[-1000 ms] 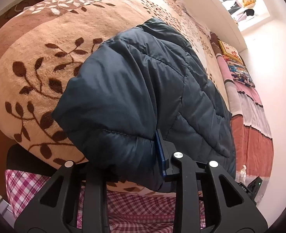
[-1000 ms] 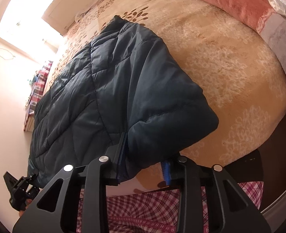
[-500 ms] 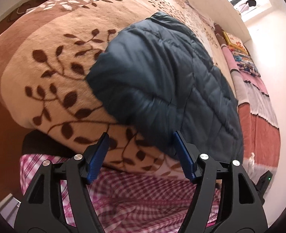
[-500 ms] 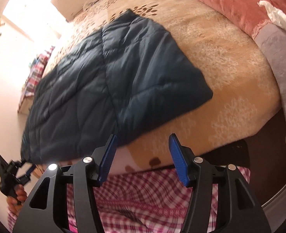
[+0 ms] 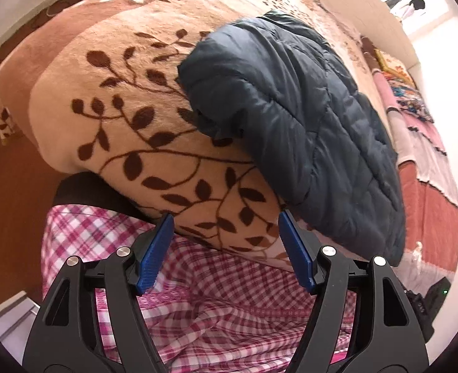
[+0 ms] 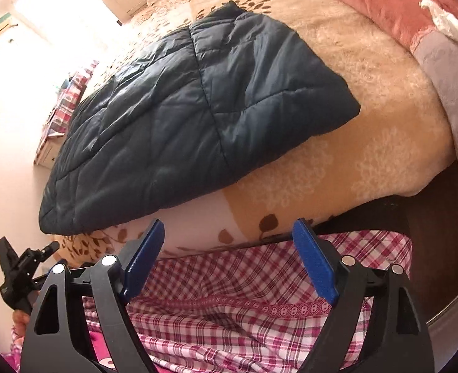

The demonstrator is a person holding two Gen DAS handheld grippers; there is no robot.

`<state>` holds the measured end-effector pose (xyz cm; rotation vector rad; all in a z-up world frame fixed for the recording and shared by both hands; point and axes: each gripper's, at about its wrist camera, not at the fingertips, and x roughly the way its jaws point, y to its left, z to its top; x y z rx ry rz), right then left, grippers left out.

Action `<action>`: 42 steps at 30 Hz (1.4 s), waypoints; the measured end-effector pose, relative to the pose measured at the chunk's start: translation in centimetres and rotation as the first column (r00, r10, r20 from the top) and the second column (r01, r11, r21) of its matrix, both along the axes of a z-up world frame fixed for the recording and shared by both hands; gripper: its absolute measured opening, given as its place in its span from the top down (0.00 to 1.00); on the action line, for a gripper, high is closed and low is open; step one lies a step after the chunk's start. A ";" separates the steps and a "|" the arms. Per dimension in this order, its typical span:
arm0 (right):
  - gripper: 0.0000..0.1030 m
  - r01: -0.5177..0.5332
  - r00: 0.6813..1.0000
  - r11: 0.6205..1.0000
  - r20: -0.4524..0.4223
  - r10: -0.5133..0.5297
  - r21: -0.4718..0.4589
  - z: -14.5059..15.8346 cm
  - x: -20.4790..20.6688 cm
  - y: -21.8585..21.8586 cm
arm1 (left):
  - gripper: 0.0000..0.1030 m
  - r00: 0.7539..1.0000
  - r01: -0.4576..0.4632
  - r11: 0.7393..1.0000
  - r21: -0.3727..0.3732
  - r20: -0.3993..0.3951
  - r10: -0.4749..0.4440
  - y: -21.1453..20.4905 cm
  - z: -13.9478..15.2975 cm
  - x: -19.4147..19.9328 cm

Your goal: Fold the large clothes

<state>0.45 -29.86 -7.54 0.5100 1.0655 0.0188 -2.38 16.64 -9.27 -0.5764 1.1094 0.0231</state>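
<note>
Dark quilted jacket (image 6: 197,108) lies folded on leaf-print blanket (image 5: 120,124), approx 12 o'clock from both tools; left gripper (image 5: 225,248) + right gripper (image 6: 229,258) jaws just opening, released, nothing between; fold looks done, maybe tidy-up left.

One quilted jacket (image 6: 182,118), one leaf-patterned blanket (image 5: 129,143), two claws.

Jacket (image 6: 179,118) on the bed blanket (image 6: 368,161)

It lies folded near the blanket's near edge; both open grippers, left (image 5: 225,248) and right (image 6: 229,258), stand nearer, clear of it.
</note>
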 end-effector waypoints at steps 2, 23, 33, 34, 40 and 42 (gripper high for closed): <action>0.20 0.018 1.000 1.000 -0.006 -0.018 -0.006 0.0 0.0 -0.3 | 0.33 1.000 0.004 0.999 0.050 -0.006 -0.003 0.2 0.4 0.1; 0.23 0.143 0.989 0.987 0.043 -0.140 -0.077 2.4 0.2 -5.0 | 0.29 0.992 0.063 0.978 0.197 0.095 -0.082 0.8 5.4 1.4; 0.23 0.130 0.984 0.984 0.135 -0.114 -0.118 5.3 1.4 -6.1 | 0.28 0.990 0.071 0.976 0.208 0.108 -0.095 1.1 6.6 2.7; 0.23 0.126 0.985 0.985 0.136 -0.110 -0.117 5.4 1.5 -6.1 | 0.28 0.989 0.073 0.975 0.210 0.108 -0.097 1.0 6.6 2.9; 0.23 0.092 0.987 0.989 0.144 -0.075 -0.116 5.8 2.3 -5.4 | 0.28 0.985 0.101 0.969 0.226 0.116 -0.130 0.4 7.2 3.9; 0.23 0.086 0.987 0.989 0.148 -0.067 -0.124 6.0 2.6 -5.1 | 0.28 0.983 0.109 0.966 0.234 0.120 -0.140 0.2 7.4 4.2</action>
